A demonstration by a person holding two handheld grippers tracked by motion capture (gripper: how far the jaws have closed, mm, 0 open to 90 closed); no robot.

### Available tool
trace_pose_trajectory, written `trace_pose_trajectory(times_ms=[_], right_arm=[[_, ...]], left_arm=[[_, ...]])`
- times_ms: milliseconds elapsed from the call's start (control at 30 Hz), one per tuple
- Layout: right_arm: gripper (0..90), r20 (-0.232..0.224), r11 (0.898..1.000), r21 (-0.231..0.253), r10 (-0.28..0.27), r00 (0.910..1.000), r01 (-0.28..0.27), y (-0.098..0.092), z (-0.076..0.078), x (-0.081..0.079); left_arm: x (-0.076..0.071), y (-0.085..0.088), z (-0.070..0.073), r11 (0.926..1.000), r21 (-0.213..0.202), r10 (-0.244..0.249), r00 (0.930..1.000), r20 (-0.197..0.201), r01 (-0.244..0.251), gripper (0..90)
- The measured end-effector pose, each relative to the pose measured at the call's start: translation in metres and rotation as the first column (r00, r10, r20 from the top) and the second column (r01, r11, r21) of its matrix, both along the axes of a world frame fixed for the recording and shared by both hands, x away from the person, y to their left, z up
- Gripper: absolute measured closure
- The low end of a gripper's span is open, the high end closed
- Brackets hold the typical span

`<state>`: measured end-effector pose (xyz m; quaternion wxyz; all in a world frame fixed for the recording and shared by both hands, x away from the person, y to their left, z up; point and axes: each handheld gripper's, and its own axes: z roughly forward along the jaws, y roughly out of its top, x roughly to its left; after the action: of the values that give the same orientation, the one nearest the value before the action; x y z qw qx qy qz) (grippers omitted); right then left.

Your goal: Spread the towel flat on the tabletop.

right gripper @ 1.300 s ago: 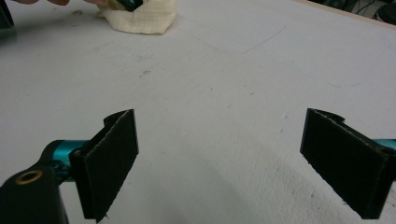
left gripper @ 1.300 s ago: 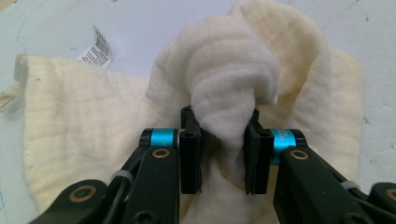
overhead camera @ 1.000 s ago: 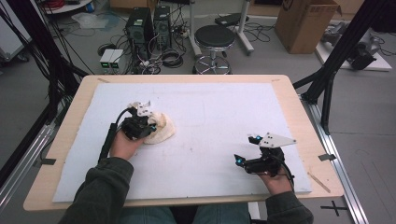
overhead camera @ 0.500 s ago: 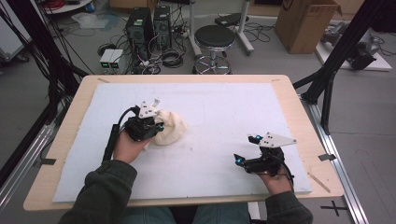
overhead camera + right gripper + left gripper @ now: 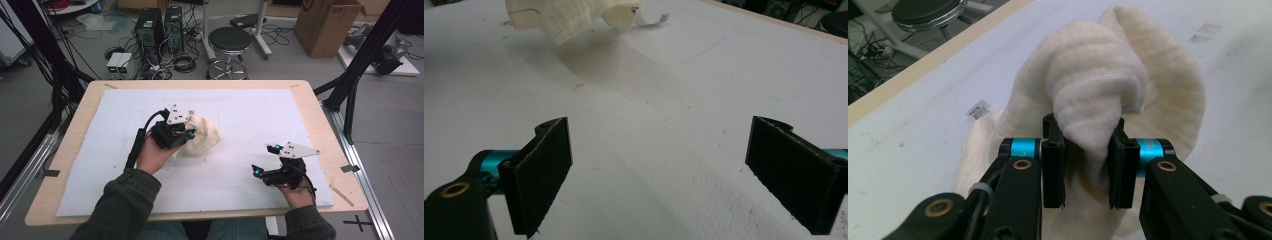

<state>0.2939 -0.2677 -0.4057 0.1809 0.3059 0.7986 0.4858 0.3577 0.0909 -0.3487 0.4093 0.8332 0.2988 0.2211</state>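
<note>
A cream cloth (image 5: 202,136) hangs bunched from my left gripper (image 5: 186,134), lifted off the white mat (image 5: 250,110) near its middle left. In the left gripper view the jaws pinch a thick fold of the cloth (image 5: 1098,100), and my left gripper (image 5: 1084,170) is shut on it. My right gripper (image 5: 262,170) rests low over the mat at the front right. Its jaws stand wide apart in the right gripper view, where my right gripper (image 5: 669,170) has only bare mat between the pads. The hanging cloth (image 5: 574,17) shows far off at the top there.
The mat covers a wooden table (image 5: 320,110). Black frame posts (image 5: 360,65) stand at both sides. Behind the table are a stool (image 5: 230,45), computer towers (image 5: 160,27), cables and a cardboard box (image 5: 327,25) on the floor.
My left gripper has moved right and upward with the cloth, lifting it off the mat. The right gripper has stayed in place.
</note>
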Motion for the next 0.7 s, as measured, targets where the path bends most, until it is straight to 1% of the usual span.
trace_pose_trajectory(times_ms=[167, 267, 300, 333, 367, 400, 433, 533, 567, 633, 667, 700], right_arm=[[10.7, 0.003, 1.0, 0.007, -0.006, 1.0, 0.006, -0.003, 0.0, 0.0], [10.7, 0.003, 1.0, 0.01, -0.005, 1.0, 0.005, -0.003, 0.0, 0.0], [10.7, 0.002, 1.0, 0.009, -0.005, 1.0, 0.005, -0.003, 0.0, 0.0], [10.7, 0.001, 1.0, 0.011, -0.006, 1.0, 0.006, -0.003, 0.001, 0.0], [10.7, 0.006, 1.0, 0.006, -0.002, 1.0, 0.002, -0.002, 0.0, 0.001], [10.7, -0.001, 1.0, 0.007, 0.0, 1.0, 0.0, -0.002, 0.0, 0.001], [10.7, -0.001, 1.0, 0.006, 0.0, 1.0, 0.0, -0.002, 0.0, 0.001], [10.7, 0.003, 1.0, 0.007, 0.004, 1.0, -0.004, -0.001, -0.001, 0.002], [10.7, -0.006, 1.0, 0.004, 0.006, 1.0, -0.006, 0.0, -0.001, 0.002], [10.7, 0.0, 1.0, 0.0, 0.006, 1.0, -0.006, 0.0, -0.002, 0.002], [10.7, -0.01, 1.0, 0.0, 0.006, 0.9999, -0.006, 0.001, -0.002, 0.002], [10.7, -0.01, 1.0, -0.001, 0.005, 0.9999, -0.005, 0.001, -0.003, 0.003]], left_arm=[[0.002, -0.007, -0.003, 0.9999, 0.002, -0.014, 0.9997, -0.02, 0.014, 72.7], [0.004, -0.012, -0.008, 0.9998, 0.003, -0.019, 0.9993, -0.031, 0.019, 72.7], [0.005, -0.013, -0.009, 0.9998, -0.002, -0.021, 0.9992, -0.035, 0.021, 72.6], [0.005, -0.014, -0.01, 0.9998, 0.003, -0.022, 0.999, -0.04, 0.022, 72.6], [0.006, -0.015, -0.012, 0.9996, 0.001, -0.028, 0.9987, -0.043, 0.028, 72.5], [0.007, -0.016, -0.013, 0.9995, 0.003, -0.032, 0.9983, -0.048, 0.032, 72.5], [0.008, -0.018, -0.015, 0.9995, 0.002, -0.033, 0.9981, -0.052, 0.033, 72.4], [0.012, -0.021, -0.022, 0.9991, 0.003, -0.041, 0.9958, -0.081, 0.042, 71.8], [0.013, -0.022, -0.024, 0.9988, 0.008, -0.047, 0.9954, -0.084, 0.048, 71.6], [0.015, -0.024, -0.03, 0.9988, 0.007, -0.047, 0.9944, -0.095, 0.048, 71.4], [0.016, -0.025, -0.033, 0.9988, 0.01, -0.047, 0.994, -0.099, 0.048, 70.5], [0.017, -0.026, -0.037, 0.9987, 0.011, -0.049, 0.9932, -0.106, 0.05, 69.9]])
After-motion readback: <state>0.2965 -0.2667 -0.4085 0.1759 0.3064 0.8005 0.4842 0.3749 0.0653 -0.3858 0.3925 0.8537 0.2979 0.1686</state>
